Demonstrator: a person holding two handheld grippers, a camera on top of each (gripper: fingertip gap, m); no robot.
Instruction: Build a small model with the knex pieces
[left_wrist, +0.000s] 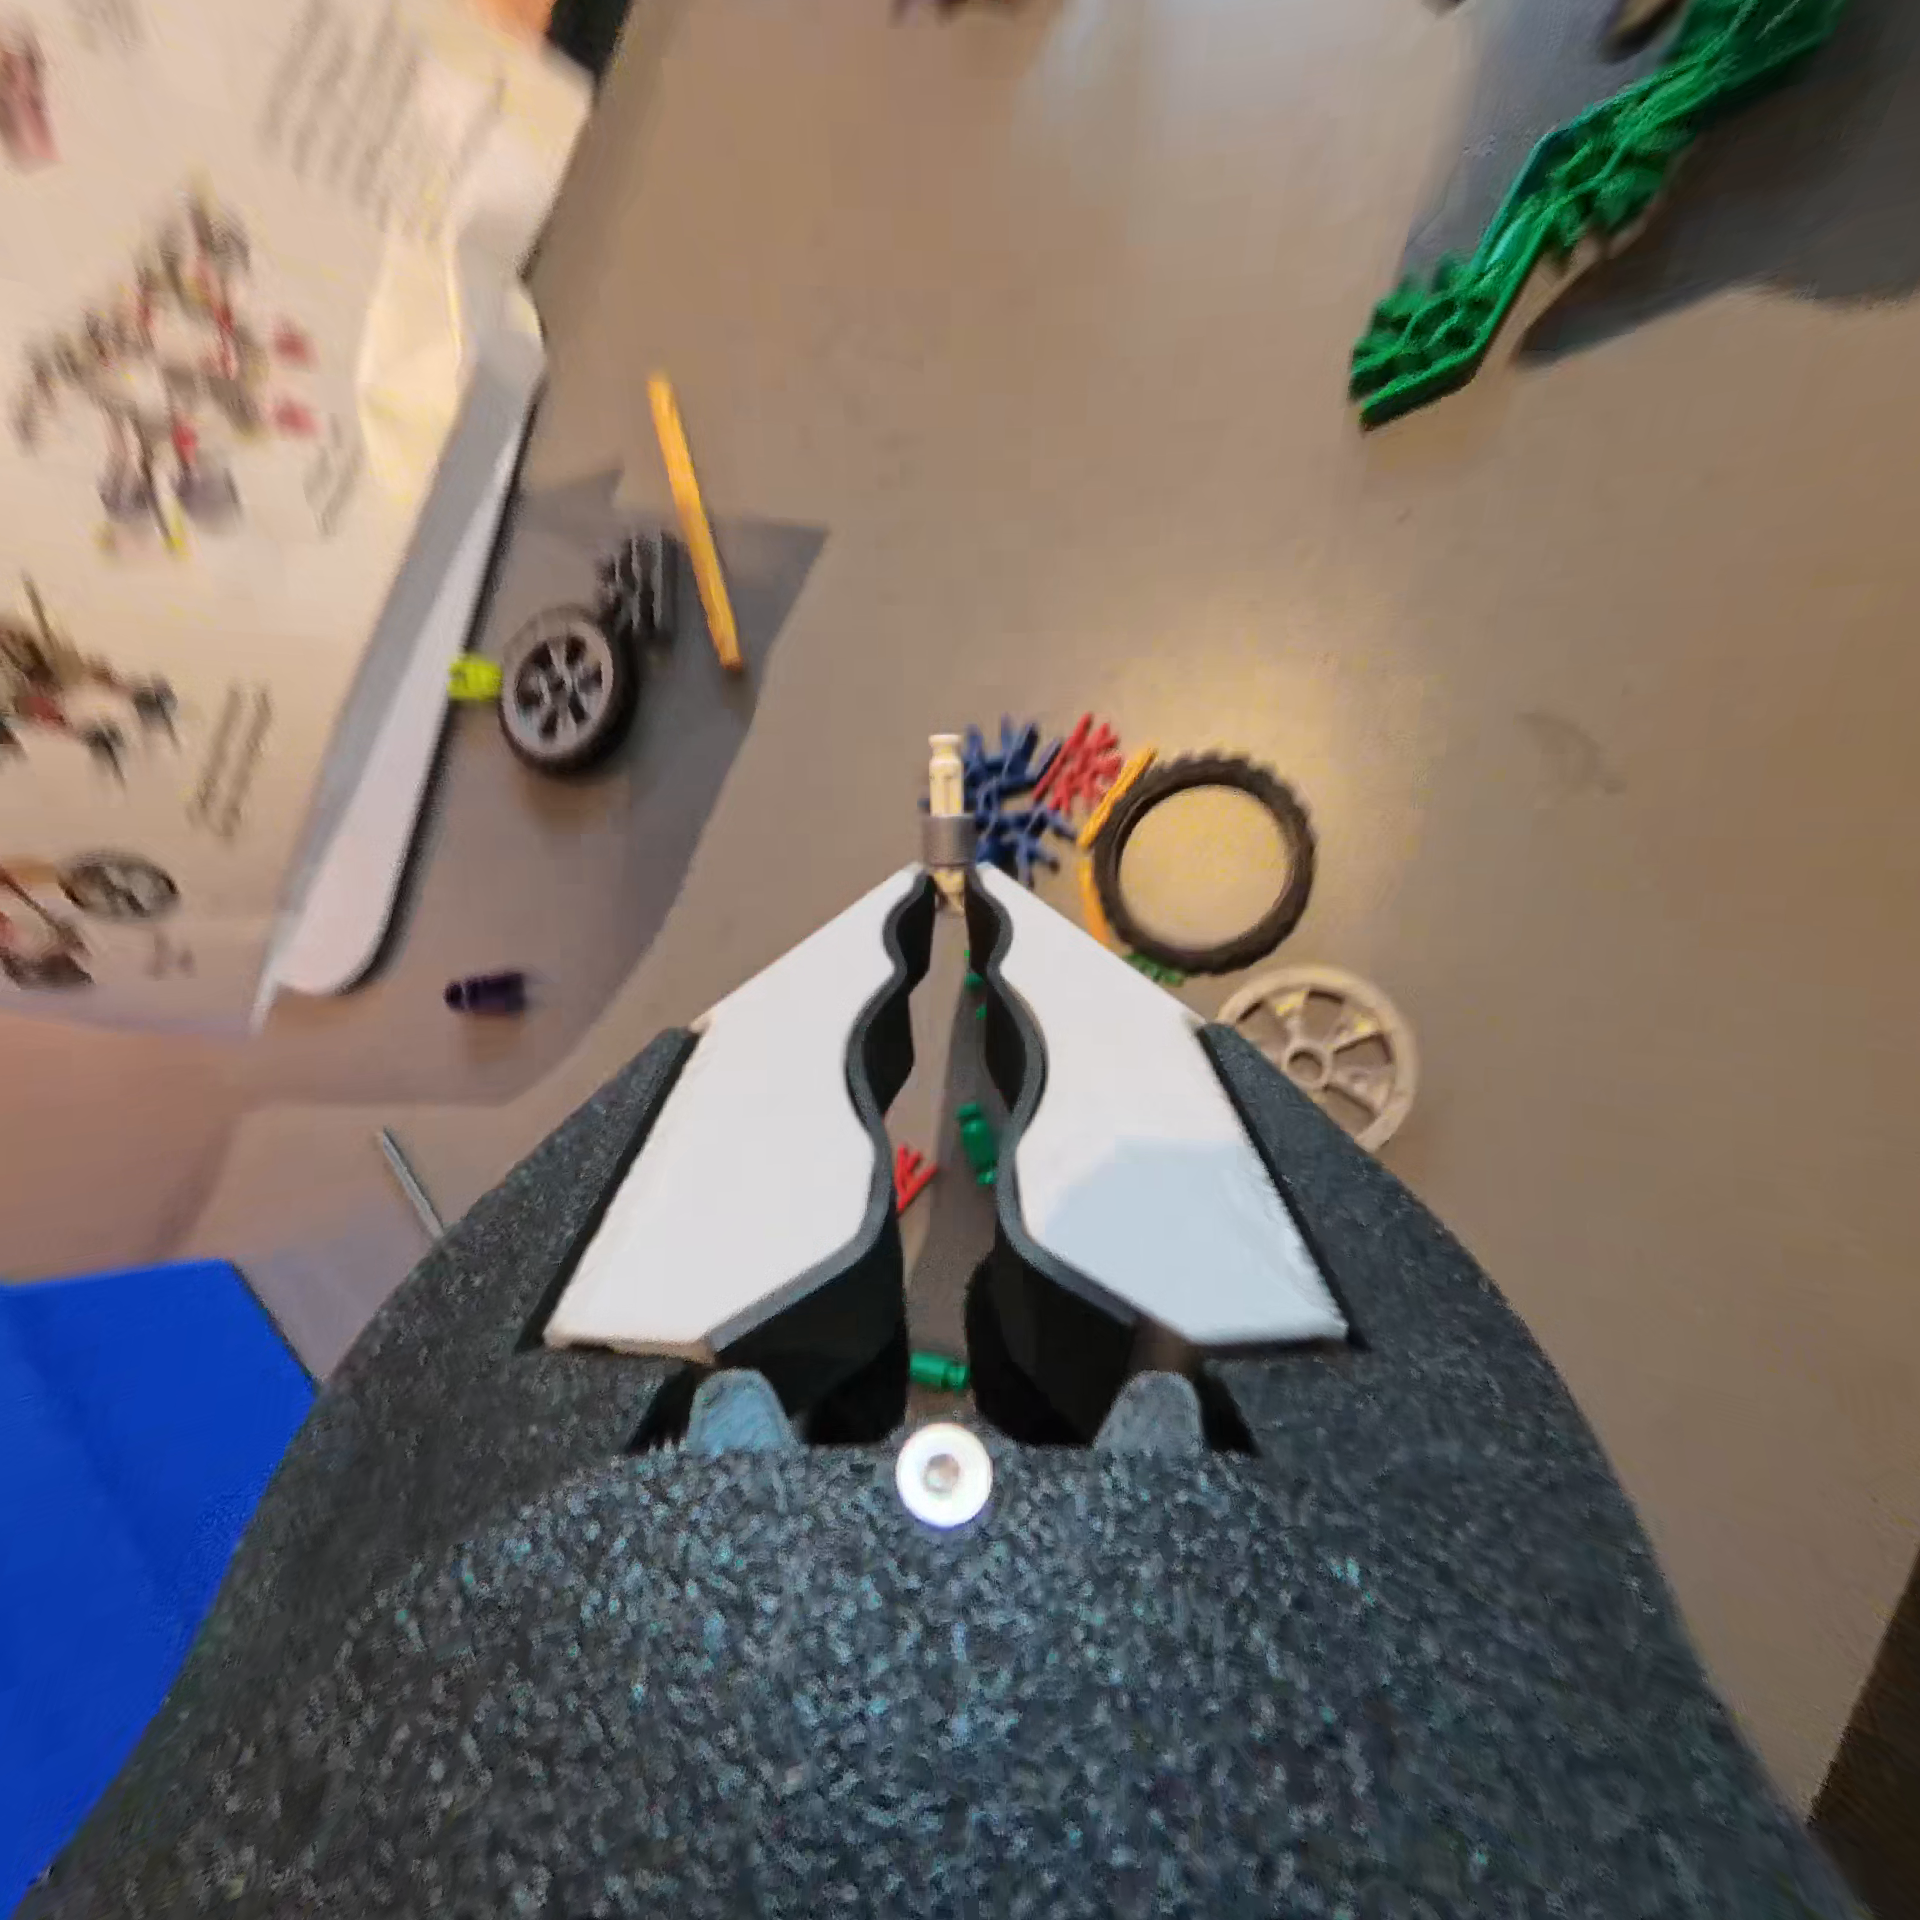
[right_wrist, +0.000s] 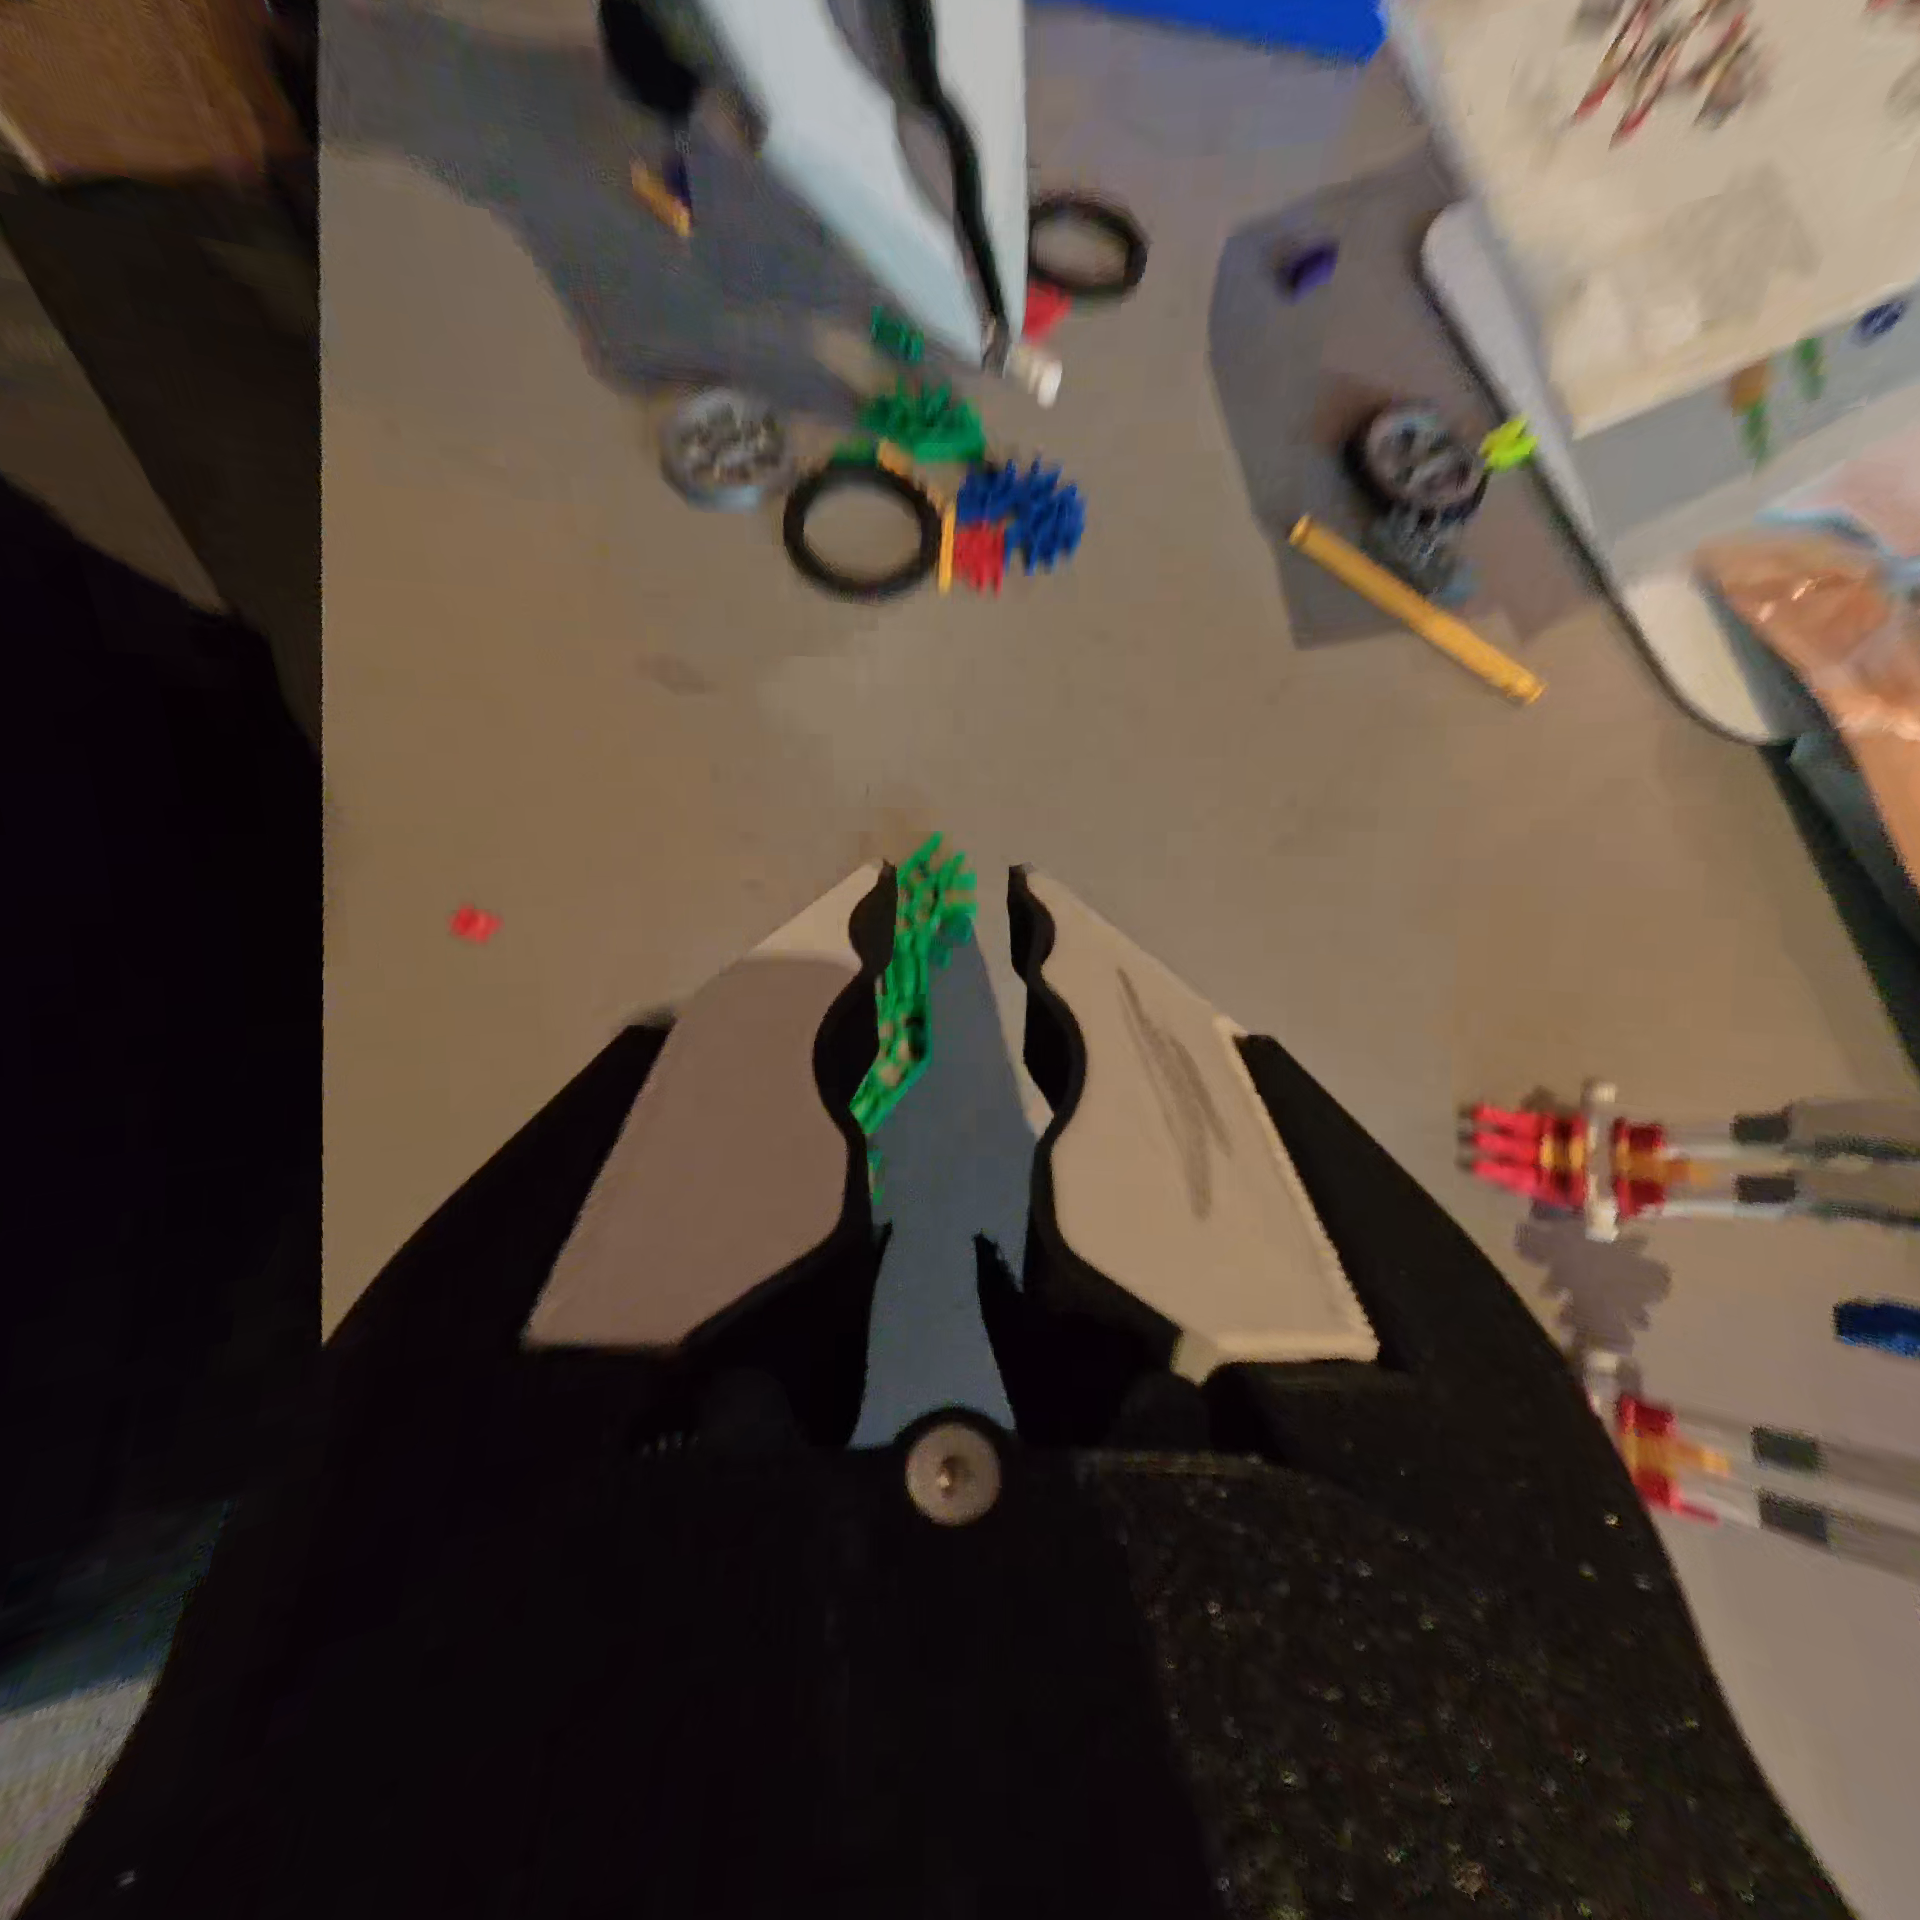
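My left gripper (left_wrist: 948, 888) is shut on a short beige rod with a grey sleeve (left_wrist: 948, 821) and holds it above a pile of blue connectors (left_wrist: 1003, 805) and red connectors (left_wrist: 1086, 769), next to a black tyre ring (left_wrist: 1205, 862). It also shows at the top of the right wrist view (right_wrist: 1013, 358). My right gripper (right_wrist: 948, 873) holds a long green assembly (right_wrist: 914, 977), which lies against the left finger with the jaws a little apart. The green assembly also shows in the left wrist view (left_wrist: 1558, 218), raised over its shadow.
On the grey table lie a beige wheel hub (left_wrist: 1320, 1049), a wheel with its tyre (left_wrist: 566, 686), a yellow rod (left_wrist: 694, 520) and a purple piece (left_wrist: 488, 992). An instruction sheet (left_wrist: 156, 416) and a blue box (left_wrist: 104, 1507) are on the left. Red-and-grey assemblies (right_wrist: 1621, 1164) lie on the right. The table edge (right_wrist: 322, 727) drops off. About 15 centimetres separates my left fingertips from my right. Between my left fingertips and the beige wheel hub (left_wrist: 1320, 1049) there is roughly 7 centimetres. My right wrist view (right_wrist: 727, 457) looks at it from another angle.
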